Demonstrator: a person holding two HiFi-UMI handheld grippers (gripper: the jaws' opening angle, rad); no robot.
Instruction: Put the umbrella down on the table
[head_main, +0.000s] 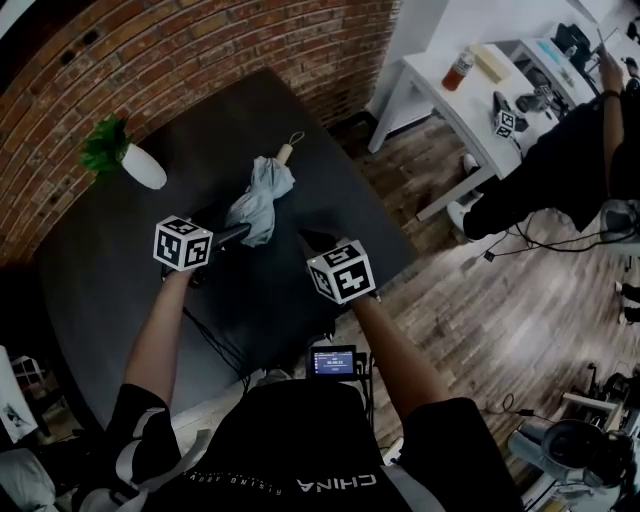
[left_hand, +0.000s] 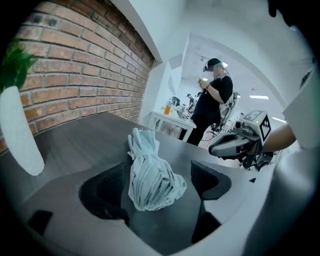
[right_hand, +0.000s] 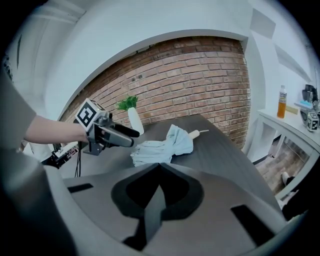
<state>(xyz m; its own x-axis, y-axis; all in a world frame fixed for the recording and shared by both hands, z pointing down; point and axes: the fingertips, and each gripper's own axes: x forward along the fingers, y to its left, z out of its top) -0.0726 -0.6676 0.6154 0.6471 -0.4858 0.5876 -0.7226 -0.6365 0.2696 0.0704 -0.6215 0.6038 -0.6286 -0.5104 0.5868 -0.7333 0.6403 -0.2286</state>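
Observation:
The folded pale-blue umbrella (head_main: 262, 192) lies on the dark table (head_main: 110, 290), its wooden handle (head_main: 285, 153) pointing toward the brick wall. My left gripper (head_main: 240, 234) is open, hovering just at the umbrella's bunched end. In the left gripper view that cloth end of the umbrella (left_hand: 150, 175) shows between the wide-spread pads (left_hand: 107, 192) without either pad pressing it. My right gripper (head_main: 312, 242) is shut and empty, to the right of the umbrella and apart from it. From the right gripper view, the umbrella (right_hand: 167, 142) lies beyond the closed jaws, with the left gripper (right_hand: 134, 133) above its near end.
A white vase with a green plant (head_main: 143, 165) stands at the table's far left by the brick wall. To the right, past the table's edge, is a white side table (head_main: 440, 95) with an orange bottle (head_main: 459, 70). A person in black (head_main: 560, 165) is beside it.

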